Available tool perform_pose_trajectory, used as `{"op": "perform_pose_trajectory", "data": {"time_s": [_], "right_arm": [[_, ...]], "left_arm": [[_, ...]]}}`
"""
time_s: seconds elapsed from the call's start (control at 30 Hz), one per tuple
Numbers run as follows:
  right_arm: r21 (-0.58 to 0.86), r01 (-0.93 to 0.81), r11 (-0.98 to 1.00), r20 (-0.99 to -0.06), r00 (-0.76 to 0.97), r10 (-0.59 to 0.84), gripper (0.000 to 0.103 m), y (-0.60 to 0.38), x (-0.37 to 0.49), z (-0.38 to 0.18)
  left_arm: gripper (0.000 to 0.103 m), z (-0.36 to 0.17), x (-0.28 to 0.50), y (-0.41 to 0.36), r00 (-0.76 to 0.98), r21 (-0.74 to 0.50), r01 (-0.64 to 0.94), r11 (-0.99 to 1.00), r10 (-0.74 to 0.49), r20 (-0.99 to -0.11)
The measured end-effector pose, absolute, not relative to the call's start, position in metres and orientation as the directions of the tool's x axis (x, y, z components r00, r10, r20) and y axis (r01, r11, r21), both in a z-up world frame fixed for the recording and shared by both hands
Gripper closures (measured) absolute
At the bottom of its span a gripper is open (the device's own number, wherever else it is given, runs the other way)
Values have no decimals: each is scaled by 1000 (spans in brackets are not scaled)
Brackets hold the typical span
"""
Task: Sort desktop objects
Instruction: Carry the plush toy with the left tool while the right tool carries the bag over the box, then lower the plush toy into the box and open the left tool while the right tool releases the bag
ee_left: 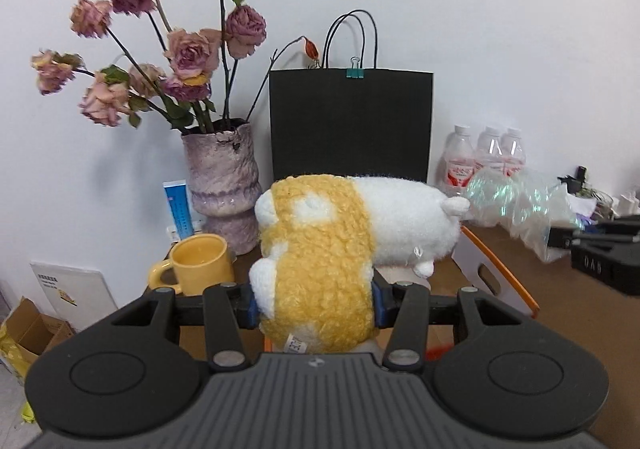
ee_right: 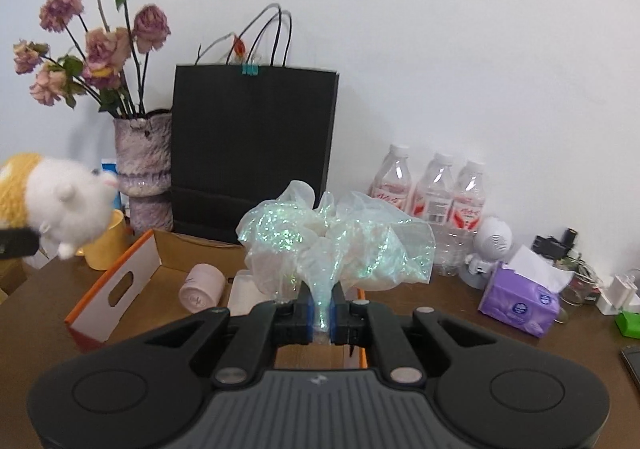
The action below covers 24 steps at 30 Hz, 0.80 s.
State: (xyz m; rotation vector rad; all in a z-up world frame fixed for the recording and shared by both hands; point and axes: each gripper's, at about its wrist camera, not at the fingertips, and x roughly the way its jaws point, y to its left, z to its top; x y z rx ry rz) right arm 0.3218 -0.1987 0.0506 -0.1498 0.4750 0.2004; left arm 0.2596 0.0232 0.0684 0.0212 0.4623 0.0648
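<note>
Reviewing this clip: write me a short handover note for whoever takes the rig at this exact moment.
Left claw: shut on the yellow-and-white plush toy, held in the air above the desk.
Right claw: shut on the gathered neck of the iridescent plastic bag, also lifted.
Orange-edged cardboard box: open on the desk between the two claws, already holding a pink roll.
Done: both items are picked up.
Left: neither is set down yet. The box looks the likely place for them, though that is a guess. The yellow mug stands untouched beside the vase.
</note>
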Motion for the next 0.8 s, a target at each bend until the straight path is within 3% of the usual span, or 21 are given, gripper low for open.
{"op": "perform_pose_trajectory", "data": {"time_s": [0.57,0.8], "right_arm": [[-67,-293,954,-695,700,166,97,-180,452,-55],[-64,-302,951,-731,663,161,96,-182,463,-72]], "left_arm": [[54,-26,395,28,774,68,-60,996,89,-626],[53,-49,420,29,738,88,-61,994,105,-667]]}}
